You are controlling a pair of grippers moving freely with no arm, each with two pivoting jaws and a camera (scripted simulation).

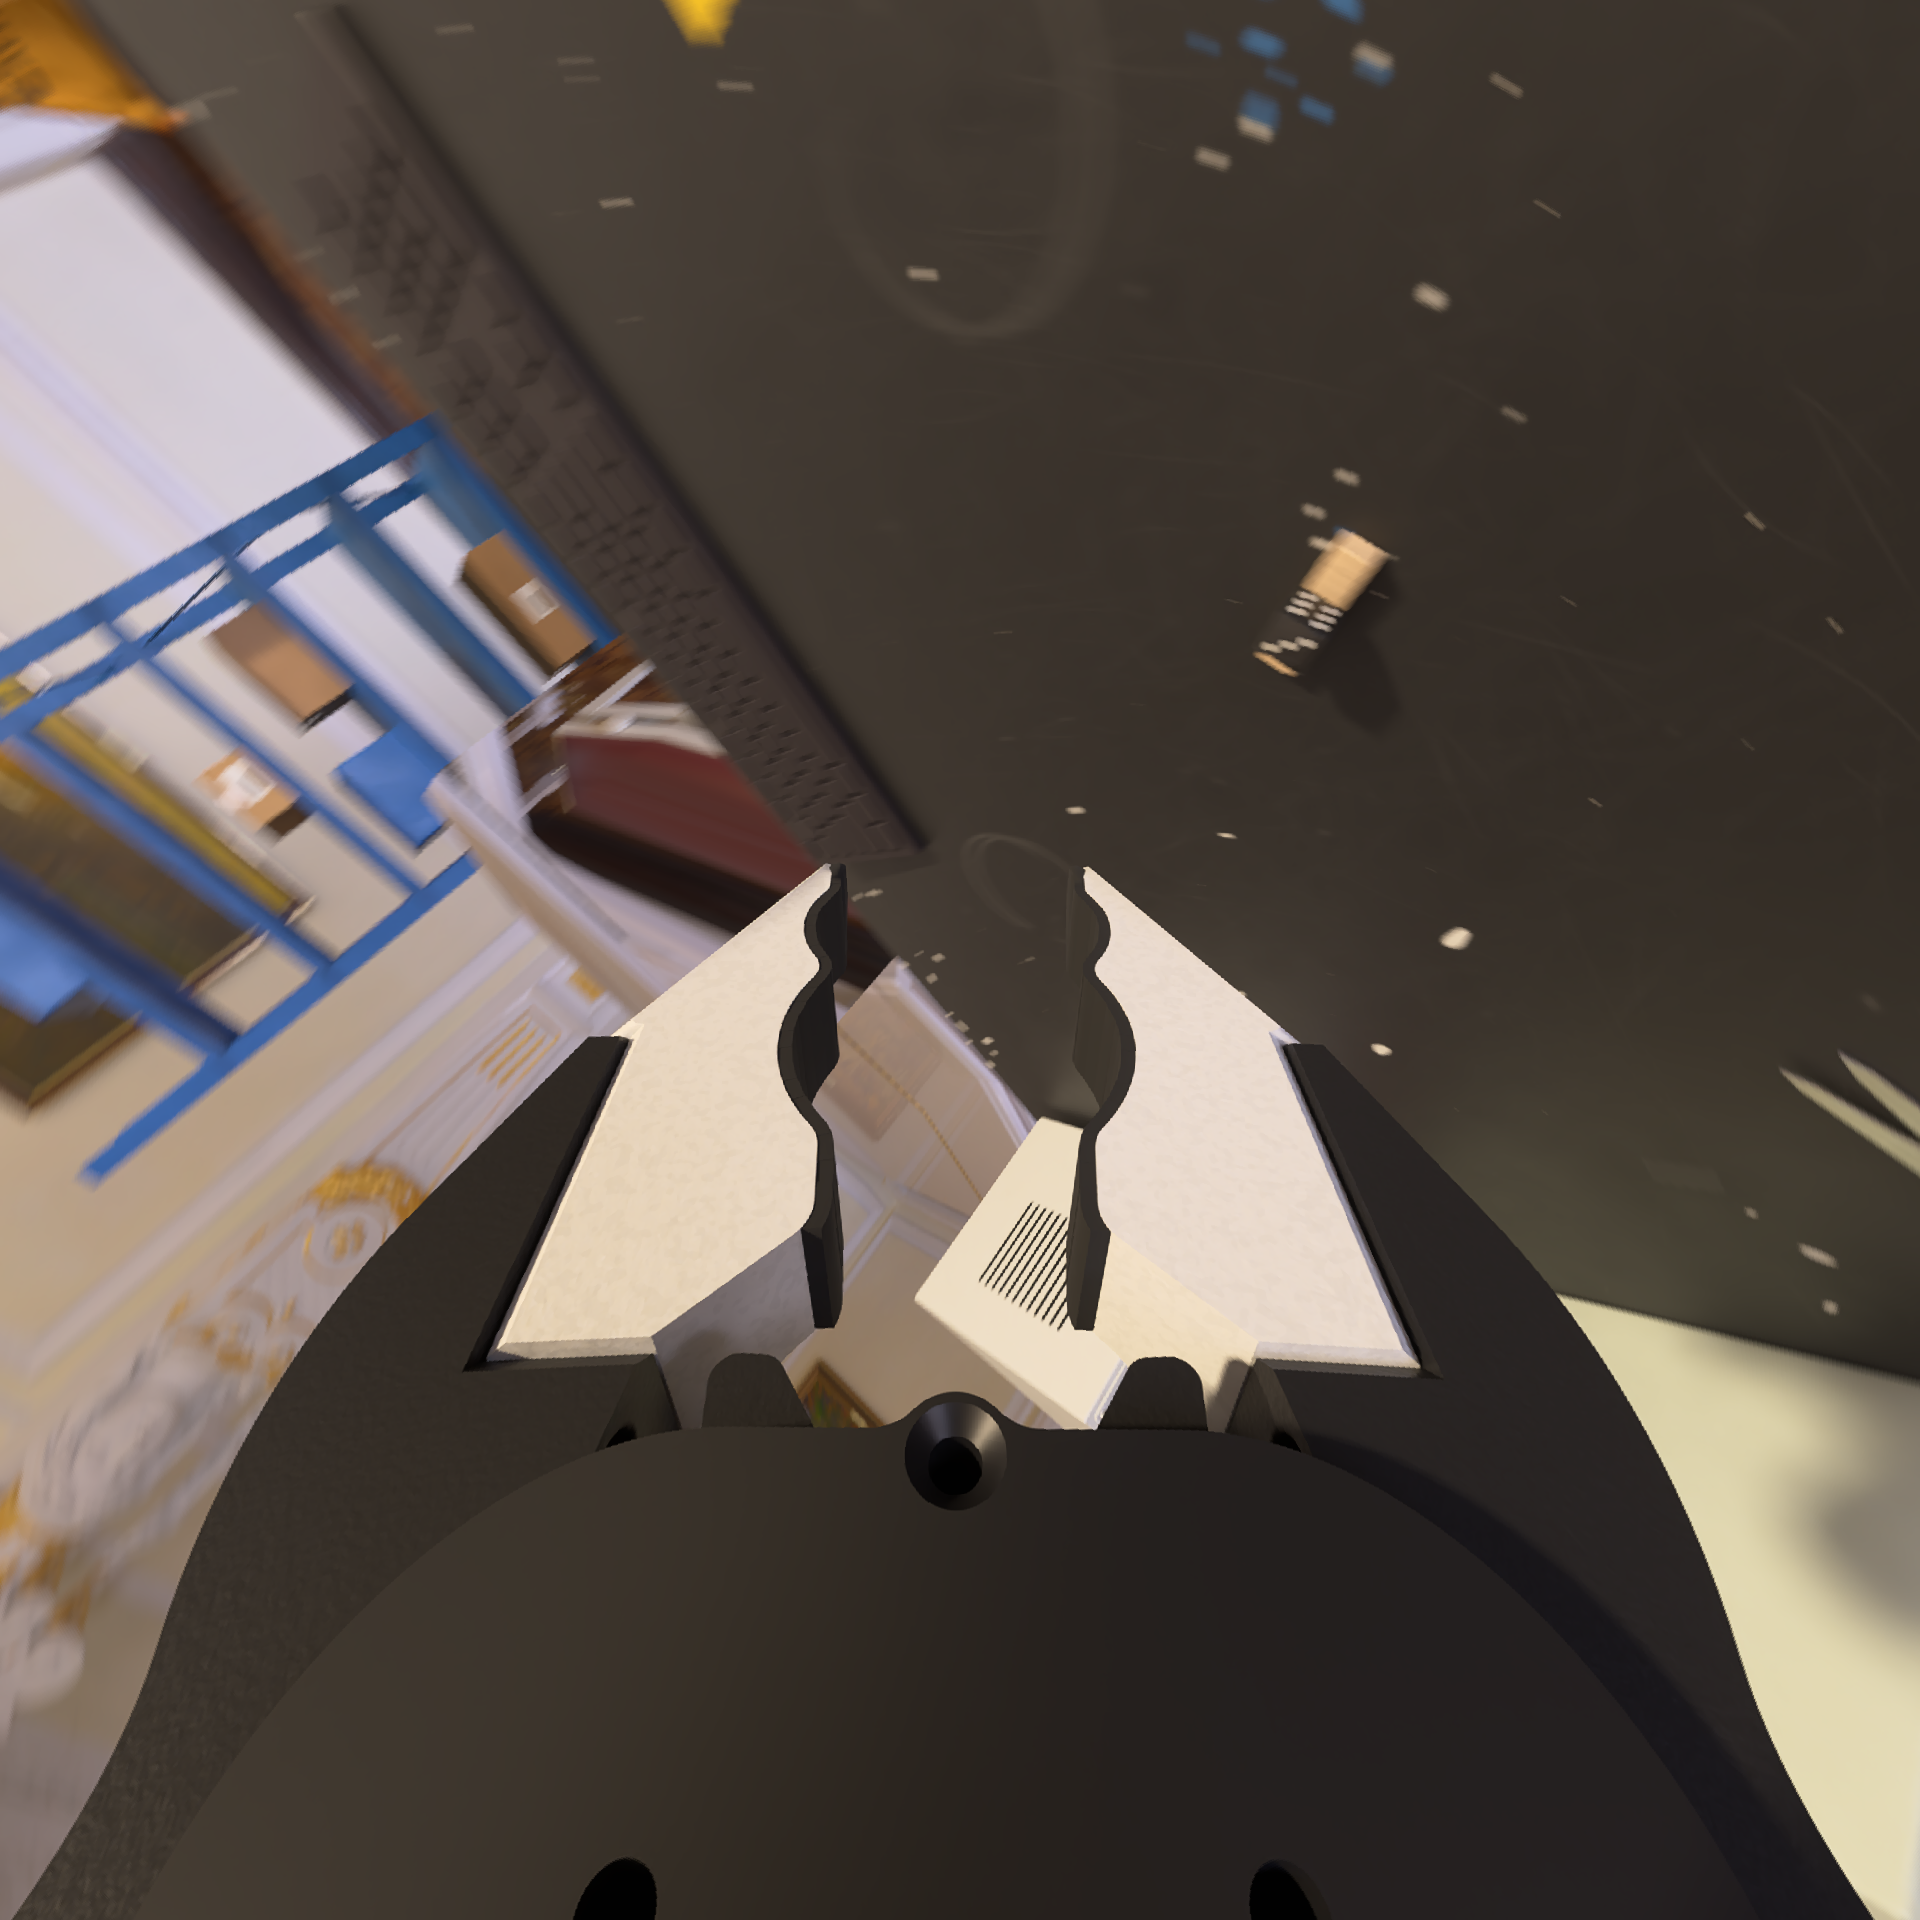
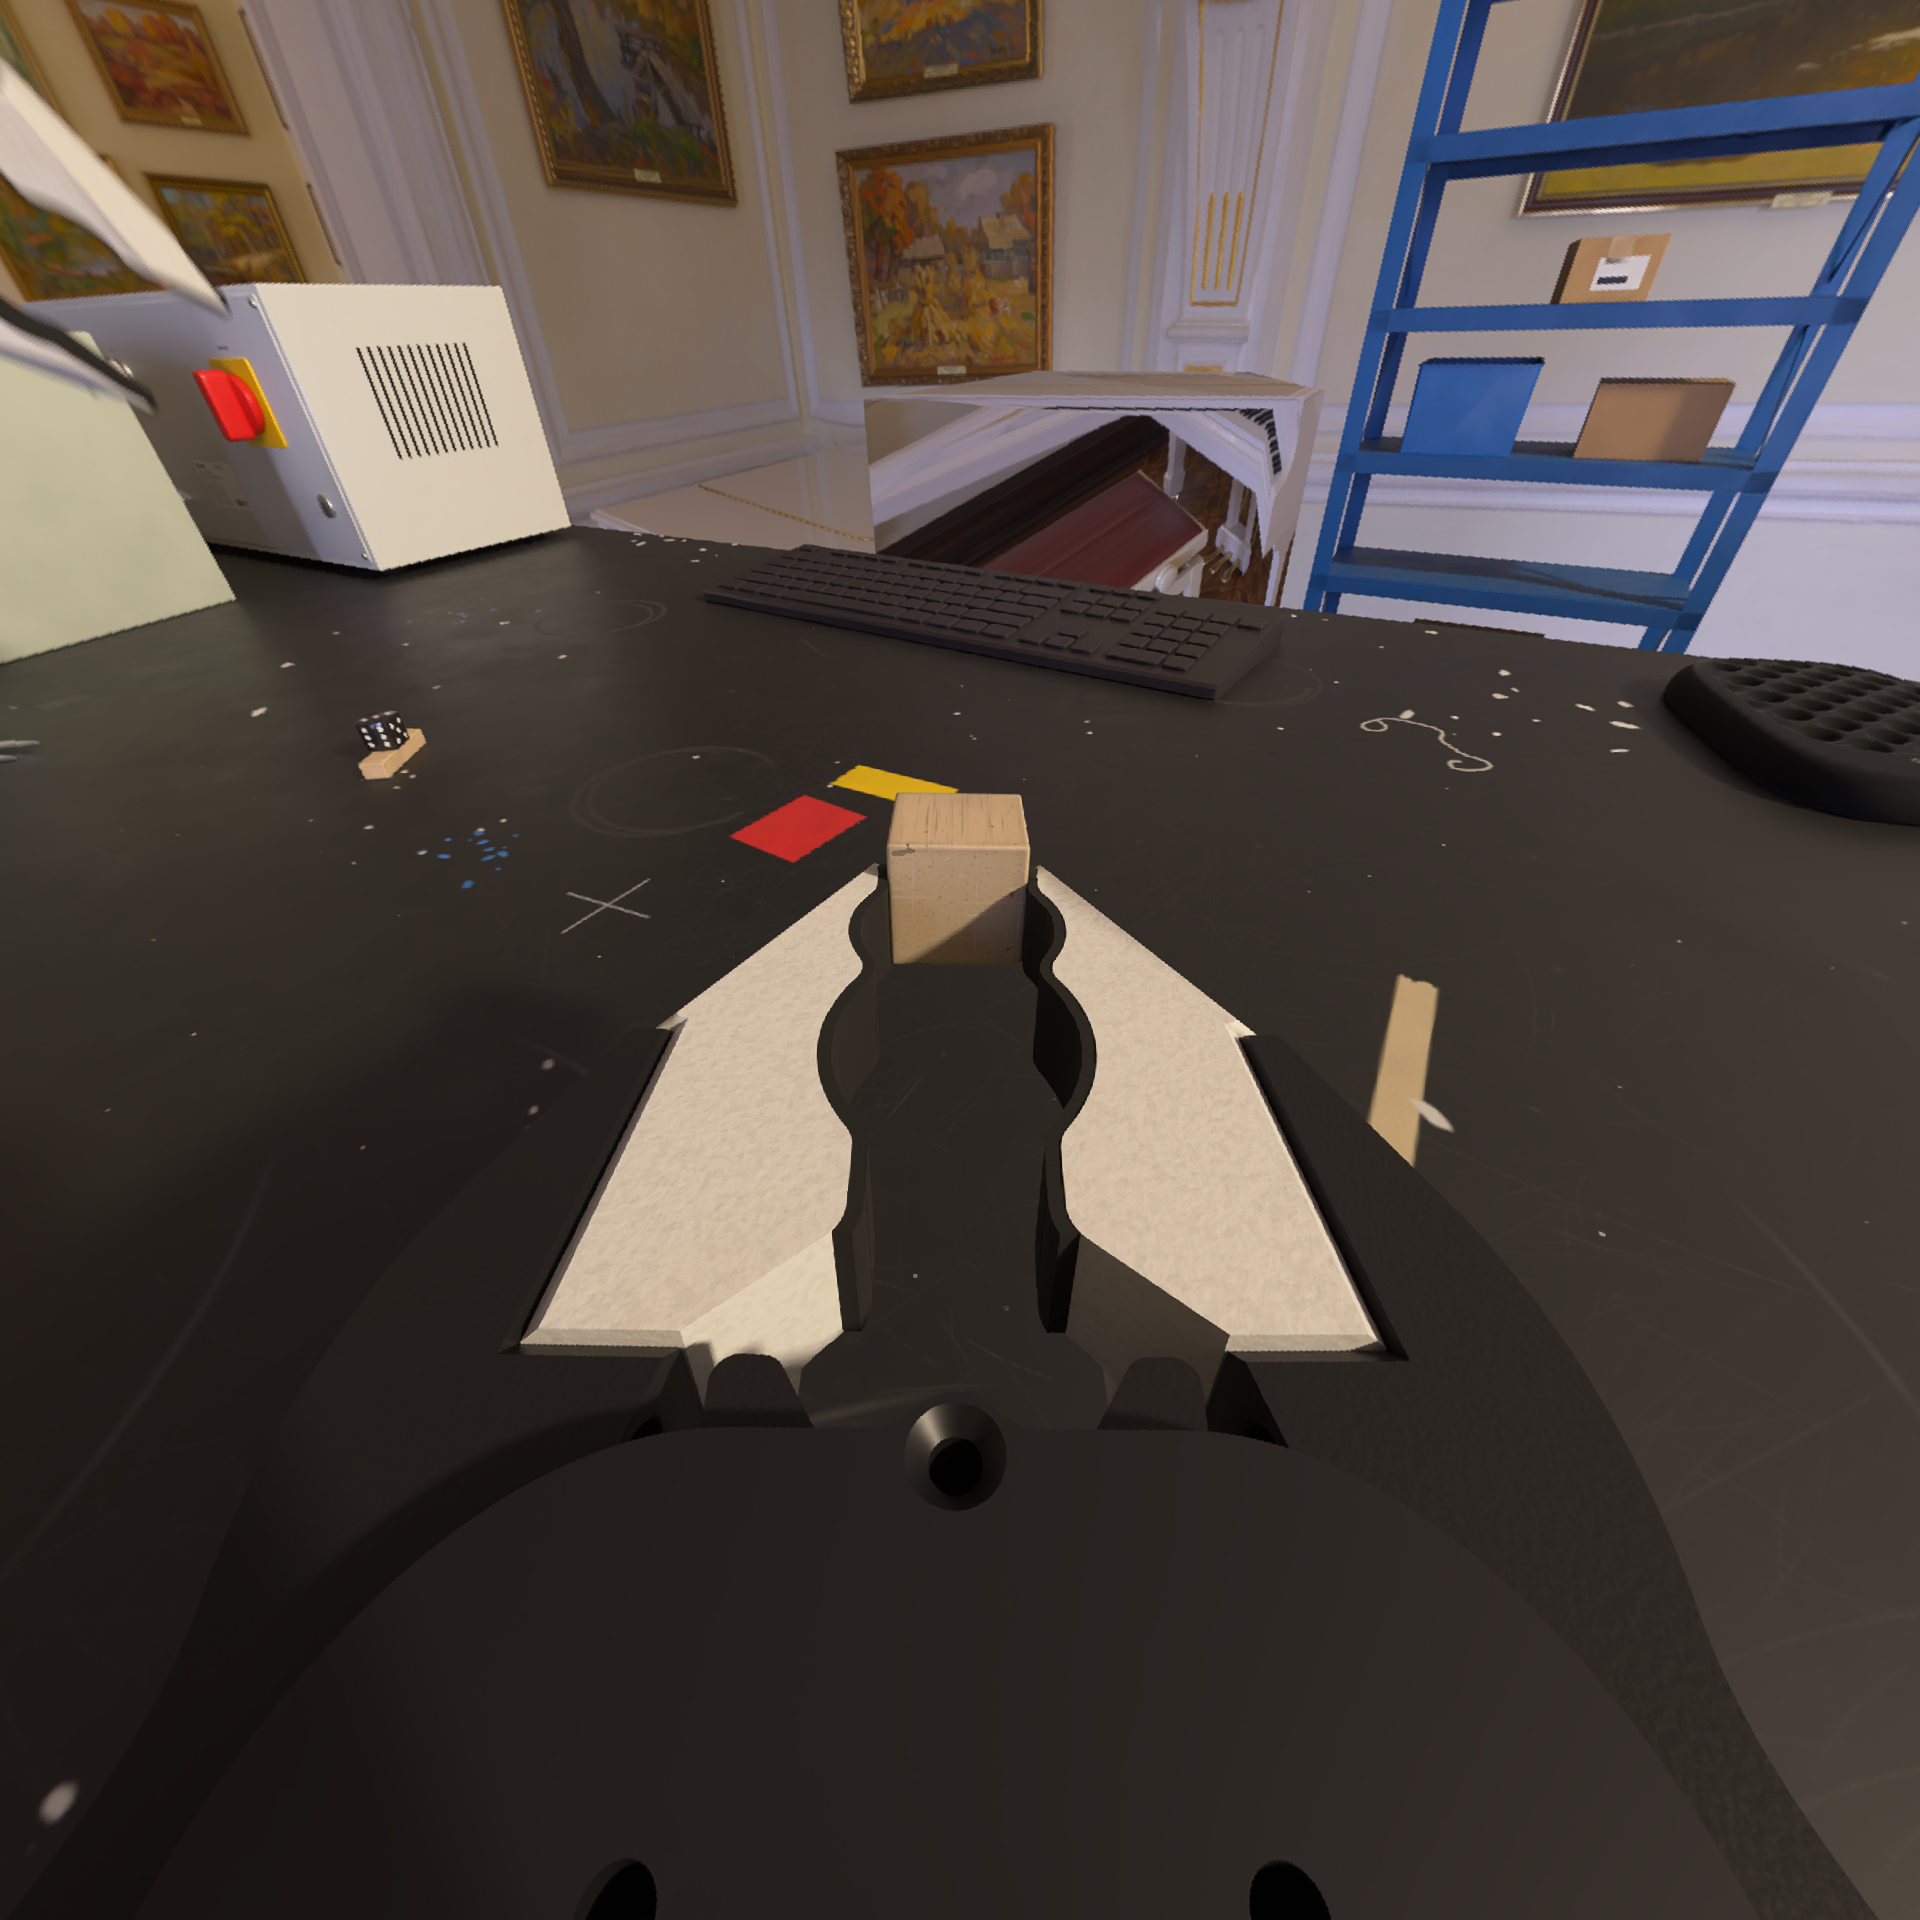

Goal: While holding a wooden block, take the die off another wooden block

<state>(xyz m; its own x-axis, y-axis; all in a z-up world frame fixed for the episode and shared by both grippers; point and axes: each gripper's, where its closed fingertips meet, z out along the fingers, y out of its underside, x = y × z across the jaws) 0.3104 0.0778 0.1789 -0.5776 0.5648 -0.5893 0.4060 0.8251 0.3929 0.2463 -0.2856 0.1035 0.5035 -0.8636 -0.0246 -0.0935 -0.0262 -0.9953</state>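
Note:
My right gripper is shut on a light wooden cube held at its fingertips, low over the dark table. A black die with white pips sits on a small flat wooden block far off to the left on the table. In the tilted left wrist view the die and its block show ahead to the right, well beyond my left gripper, which is open and empty. Part of the left gripper shows at the top left of the right wrist view.
A black keyboard lies at the table's far edge. A white box with a red knob stands at the back left. A black perforated pad lies right. Red and yellow patches and a wooden stick are nearby.

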